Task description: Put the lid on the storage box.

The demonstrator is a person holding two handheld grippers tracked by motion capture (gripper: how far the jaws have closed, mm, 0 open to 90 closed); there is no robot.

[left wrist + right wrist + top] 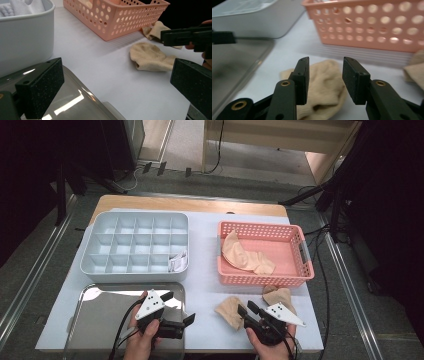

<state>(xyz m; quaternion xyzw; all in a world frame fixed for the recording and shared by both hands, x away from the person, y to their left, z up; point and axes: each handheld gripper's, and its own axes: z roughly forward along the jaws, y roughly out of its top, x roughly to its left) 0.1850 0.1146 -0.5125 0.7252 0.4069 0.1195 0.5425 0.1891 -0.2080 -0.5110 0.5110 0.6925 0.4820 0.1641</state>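
Beige sock [229, 310] lies flat on the white tabletop [205, 295], just in front of the pink basket [300, 270], a likely pick for the grey divided tray [100, 265]. The right claw [325, 75] hangs just above it with jaws apart and nothing clamped, lined up to take it. The left claw [177, 307] waits wide open over the metal tray [95, 295], likely ready to help. Another sock [279, 296] lies near the basket
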